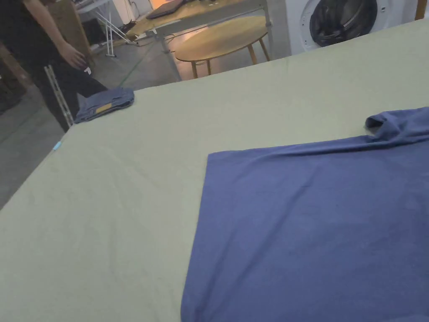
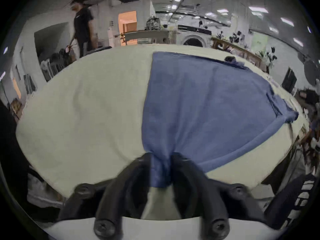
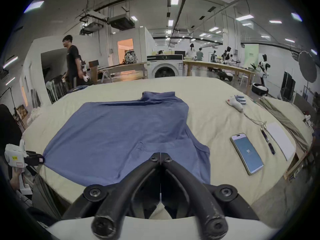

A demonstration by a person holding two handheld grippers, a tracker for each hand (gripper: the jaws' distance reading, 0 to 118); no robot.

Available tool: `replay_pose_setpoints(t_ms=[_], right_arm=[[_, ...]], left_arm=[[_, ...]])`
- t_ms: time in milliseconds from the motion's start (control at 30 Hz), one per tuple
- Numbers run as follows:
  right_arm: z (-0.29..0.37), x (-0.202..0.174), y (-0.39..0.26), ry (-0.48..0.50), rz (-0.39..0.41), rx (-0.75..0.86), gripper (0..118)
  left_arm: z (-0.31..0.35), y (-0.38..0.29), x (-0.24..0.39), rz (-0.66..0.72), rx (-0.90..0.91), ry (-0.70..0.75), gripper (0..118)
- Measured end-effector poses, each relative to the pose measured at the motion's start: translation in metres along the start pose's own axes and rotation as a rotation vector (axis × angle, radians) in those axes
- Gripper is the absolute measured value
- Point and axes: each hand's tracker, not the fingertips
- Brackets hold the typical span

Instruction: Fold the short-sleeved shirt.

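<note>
On the far left corner of the desk [image 1: 104, 201], covered in pale green cloth, lay a small folded dark blue garment [image 1: 105, 103], and a person in dark clothes [image 3: 71, 62] stood on the floor just beyond it. Moving right, the short-sleeved shirt [image 1: 310, 226], blue and soft, was spread nearly flat over the right half of the desk, one sleeve [image 1: 396, 121] bunched at its far edge. At the near left corner of the shirt, the left gripper [image 2: 161, 171] was clamped on a gathered tuck of the cloth, both jaws pressing it, with the fabric fanning away from them across the desk. Further right, seen in the right gripper view, the right gripper [image 3: 161, 157] had its jaws closed tip to tip above the shirt's near edge; whether any cloth was caught between them could not be told. Right of the shirt, well apart from it, lay a phone [image 3: 246, 152], a pen [image 3: 267, 141] and a white pad [image 3: 281, 140]. The shirt looked light and limp, likely to sag and crease when lifted, so corners, hem or shoulder seams seemed the best places to take hold, with both grippers lifting together to keep an edge straight.
</note>
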Motion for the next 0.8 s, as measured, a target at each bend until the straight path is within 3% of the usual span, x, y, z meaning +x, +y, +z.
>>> replay_pose_setpoints(t_ms=[133, 167, 200, 233, 267, 400, 467, 500, 533, 600, 700, 800], right_arm=[[0.009, 0.017, -0.010, -0.091, -0.056, -0.022, 0], [0.012, 0.024, -0.014, -0.119, -0.074, -0.018, 7], [0.013, 0.032, -0.018, -0.132, -0.096, -0.034, 25], [0.012, 0.040, -0.022, -0.132, -0.122, -0.061, 50], [0.010, 0.047, -0.026, -0.125, -0.139, -0.077, 57], [-0.013, 0.072, -0.050, -0.152, -0.140, -0.130, 57], [-0.027, 0.075, -0.057, -0.116, -0.177, -0.174, 55], [-0.034, 0.076, -0.061, -0.093, -0.200, -0.184, 50], [-0.040, 0.075, -0.065, -0.081, -0.208, -0.216, 32], [-0.043, 0.071, -0.075, -0.076, -0.196, -0.252, 13], [-0.035, 0.064, -0.074, -0.076, -0.172, -0.225, 8], [-0.027, 0.067, -0.050, -0.065, -0.181, -0.160, 8]], left_arm=[[-0.005, 0.003, 0.013, -0.081, -0.046, 0.040, 1], [-0.005, 0.005, 0.014, -0.071, -0.054, 0.035, 1], [-0.004, 0.005, 0.013, -0.068, -0.063, 0.035, 1], [-0.004, 0.007, 0.012, -0.060, -0.068, 0.034, 1], [-0.005, 0.008, 0.011, -0.054, -0.073, 0.031, 1], [-0.002, 0.007, 0.011, -0.019, -0.077, 0.023, 1], [0.000, 0.009, 0.012, -0.007, -0.078, 0.022, 1], [0.001, 0.009, 0.013, -0.003, -0.080, 0.021, 1], [0.002, 0.009, 0.014, 0.000, -0.079, 0.022, 1], [0.004, 0.011, 0.016, 0.009, -0.077, 0.024, 1], [0.014, 0.016, 0.016, 0.026, -0.073, 0.020, 1], [0.047, 0.040, 0.019, 0.009, 0.092, 0.040, 1]])
